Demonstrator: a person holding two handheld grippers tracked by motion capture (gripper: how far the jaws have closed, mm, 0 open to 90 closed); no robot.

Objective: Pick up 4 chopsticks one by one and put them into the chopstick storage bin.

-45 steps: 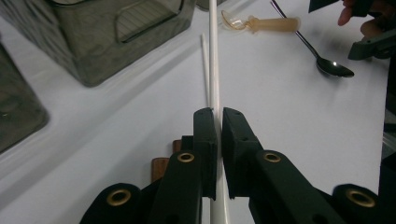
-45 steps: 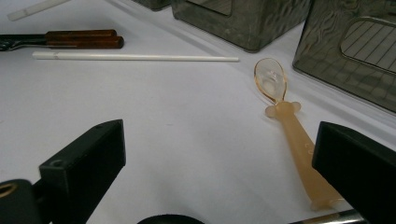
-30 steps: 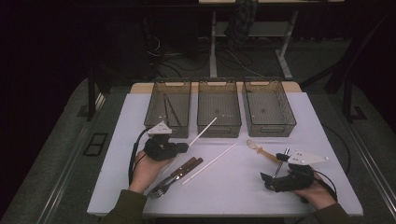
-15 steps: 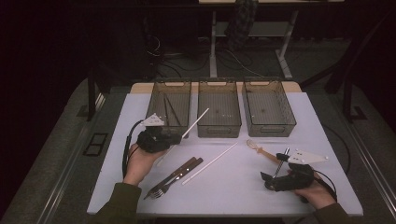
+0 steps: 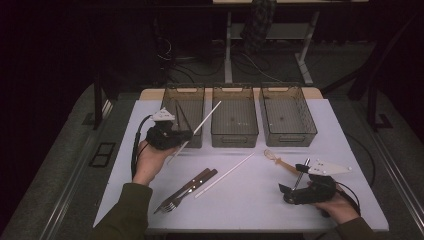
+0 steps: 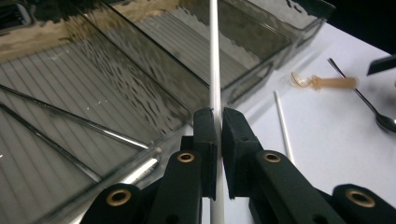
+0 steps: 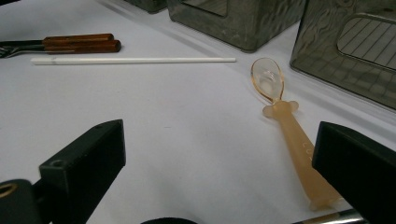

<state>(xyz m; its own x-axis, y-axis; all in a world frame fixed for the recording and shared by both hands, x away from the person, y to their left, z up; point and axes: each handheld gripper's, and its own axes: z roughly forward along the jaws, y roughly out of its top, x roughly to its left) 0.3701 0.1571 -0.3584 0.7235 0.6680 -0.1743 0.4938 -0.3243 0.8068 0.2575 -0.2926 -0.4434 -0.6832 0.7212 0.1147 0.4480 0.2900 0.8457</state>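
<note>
Your left gripper (image 5: 184, 136) has moved up the table since a second ago, from near the forks to the front of the left bin (image 5: 184, 112), and the white stick (image 5: 205, 120) has gone up with it. Its jaws are pressed tight on the stick, which you can see well in the left gripper view (image 6: 214, 79). The stick is off the table and tilted. Its far end points up and to the right, over the gap between the left bin and the middle bin (image 5: 234, 117). In the left gripper view, the left bin (image 6: 70, 116) has a few thin sticks lying on its floor.

Your right gripper (image 5: 292, 190) has stayed low at the right front of the table (image 5: 250, 200). Its jaws are wide apart and hold nothing. An orange plastic spoon (image 7: 285, 126) lies flat on the table between the jaws in the right gripper view, and you can see it in the high view too (image 5: 279, 160). A metal spoon (image 5: 301, 172) lies just beside your right gripper.

A second white stick (image 5: 225, 175) lies flat in the middle of the table. Two forks with brown handles (image 5: 187, 189) lie just to its left. The right bin (image 5: 286, 114) stands beside the middle bin
</note>
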